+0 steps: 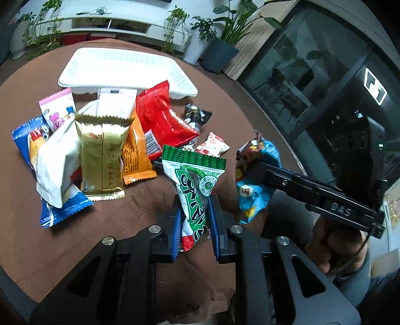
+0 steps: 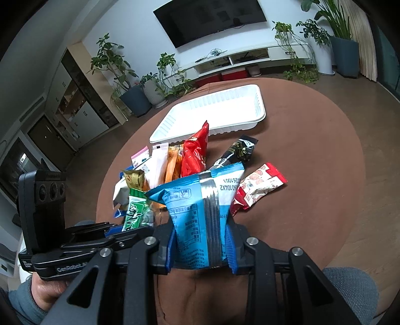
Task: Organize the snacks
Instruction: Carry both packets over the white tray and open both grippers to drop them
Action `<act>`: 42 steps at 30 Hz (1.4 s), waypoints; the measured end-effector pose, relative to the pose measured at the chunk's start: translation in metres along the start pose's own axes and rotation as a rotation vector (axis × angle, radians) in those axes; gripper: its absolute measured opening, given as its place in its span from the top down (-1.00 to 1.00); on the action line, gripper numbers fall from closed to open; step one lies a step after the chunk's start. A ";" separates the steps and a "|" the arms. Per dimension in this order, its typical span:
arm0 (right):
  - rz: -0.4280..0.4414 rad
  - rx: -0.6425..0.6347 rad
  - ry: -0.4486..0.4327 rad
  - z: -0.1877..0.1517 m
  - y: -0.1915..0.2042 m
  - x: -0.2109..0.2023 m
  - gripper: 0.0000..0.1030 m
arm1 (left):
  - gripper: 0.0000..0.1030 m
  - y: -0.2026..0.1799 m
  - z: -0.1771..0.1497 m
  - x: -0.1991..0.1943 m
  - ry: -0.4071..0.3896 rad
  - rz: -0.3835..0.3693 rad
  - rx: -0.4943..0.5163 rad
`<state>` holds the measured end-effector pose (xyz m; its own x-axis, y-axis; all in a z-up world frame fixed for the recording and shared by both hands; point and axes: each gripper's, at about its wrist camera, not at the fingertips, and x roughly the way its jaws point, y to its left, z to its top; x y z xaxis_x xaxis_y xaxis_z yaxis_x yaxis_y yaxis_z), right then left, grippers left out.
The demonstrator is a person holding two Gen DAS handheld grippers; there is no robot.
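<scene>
- The left gripper (image 1: 193, 217) has its two blue-padded black fingers pressed against a green-and-white snack packet (image 1: 193, 190), a crinkly foil pouch with a serrated top edge, held upright just above the table.
- The right gripper (image 2: 200, 240) is closed in the same way on a light blue snack packet (image 2: 200, 200), a glossy film bag with a silver back seam and printed text facing the camera.
- Both packets are held near the front edge of the round table (image 2: 312, 155), which is covered in a matte brown surface.
- Behind them lies a loose heap of other snacks: a shiny gold foil packet (image 1: 100, 155), an orange packet (image 1: 136, 155), a puffy red bag (image 1: 162, 120), a plain white pouch (image 1: 57, 162), a dark blue packet (image 1: 65, 210) and a small pink-topped packet (image 1: 58, 107).
- To the right of the heap, a black packet (image 2: 240, 148) and a small red-and-white packet (image 2: 260, 186) lie flat on the table, apart from each other.
- At the far side of the table sits a white plastic tray (image 2: 172, 122), rectangular with ribbed walls and rounded corners; its inside is washed out by glare, so whether it holds anything is hard to tell.
- The room beyond has a wall-mounted television (image 2: 210, 20), a low white media shelf (image 2: 237, 60), several leafy potted plants (image 2: 112, 65) and a wood-toned floor (image 2: 375, 105).
</scene>
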<state>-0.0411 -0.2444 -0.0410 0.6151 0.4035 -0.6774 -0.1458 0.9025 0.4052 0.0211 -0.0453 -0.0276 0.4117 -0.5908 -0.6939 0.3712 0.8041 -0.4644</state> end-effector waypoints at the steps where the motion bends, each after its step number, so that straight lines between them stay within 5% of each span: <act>1: 0.000 0.005 0.000 0.001 -0.001 -0.001 0.33 | 0.65 0.000 0.001 -0.003 -0.005 -0.009 -0.004; 11: 0.009 0.118 -0.010 0.016 -0.038 -0.013 0.33 | 0.65 0.035 0.032 -0.056 -0.098 -0.056 -0.101; 18: -0.061 0.182 -0.079 0.054 -0.079 -0.038 0.33 | 0.65 0.090 0.081 -0.105 -0.200 0.038 -0.130; 25: -0.131 0.209 -0.179 0.123 -0.104 -0.049 0.33 | 0.65 0.127 0.164 -0.128 -0.243 0.139 -0.065; 31: -0.114 0.107 -0.185 0.198 -0.069 -0.014 0.33 | 0.65 0.139 0.231 -0.103 -0.174 0.163 0.008; 37: -0.094 -0.006 -0.045 0.236 -0.030 0.064 0.33 | 0.65 0.154 0.268 -0.044 -0.048 0.185 0.032; 42: -0.130 -0.044 0.099 0.244 -0.021 0.134 0.33 | 0.65 0.164 0.268 0.002 0.051 0.254 0.069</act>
<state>0.2338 -0.2458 0.0099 0.5517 0.2938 -0.7806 -0.1054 0.9530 0.2842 0.3060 0.0674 0.0427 0.4568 -0.3654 -0.8110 0.3180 0.9186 -0.2347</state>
